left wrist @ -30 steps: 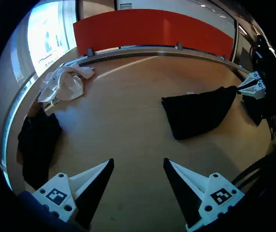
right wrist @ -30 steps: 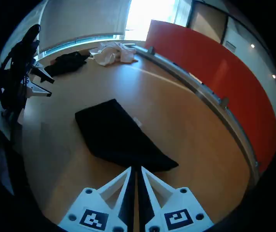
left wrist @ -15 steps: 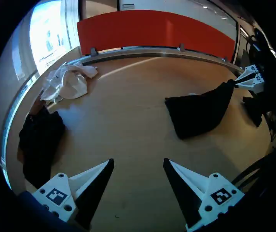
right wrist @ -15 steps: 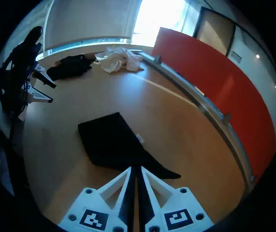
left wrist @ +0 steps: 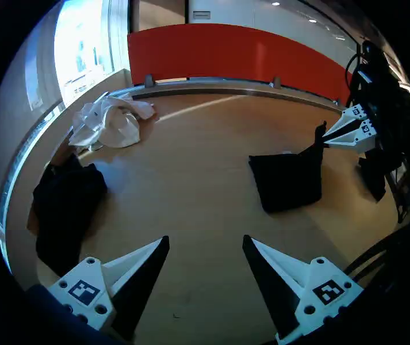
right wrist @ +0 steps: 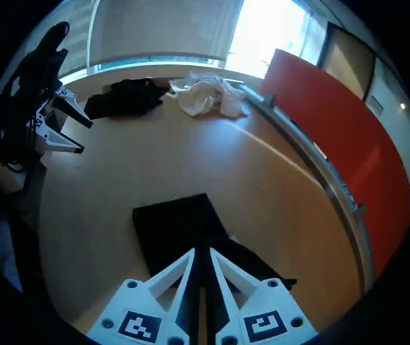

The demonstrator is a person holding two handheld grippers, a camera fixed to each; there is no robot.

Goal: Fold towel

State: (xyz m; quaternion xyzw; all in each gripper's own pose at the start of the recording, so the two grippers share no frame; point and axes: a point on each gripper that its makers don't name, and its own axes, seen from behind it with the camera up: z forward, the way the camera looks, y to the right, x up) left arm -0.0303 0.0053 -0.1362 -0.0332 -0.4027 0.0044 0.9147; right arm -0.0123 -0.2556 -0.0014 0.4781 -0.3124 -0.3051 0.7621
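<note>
Seemingly right claw pinches towel edge aloft; left claw gapes.

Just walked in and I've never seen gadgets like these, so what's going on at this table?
A person is folding a black towel on a wooden table with two handheld grippers. The right gripper has its jaws shut on one corner, lifted above the rest. The left gripper hangs open, apart from the towel, holding nothing. A white cloth pile and a dark cloth heap lie near the table's edge.
</note>
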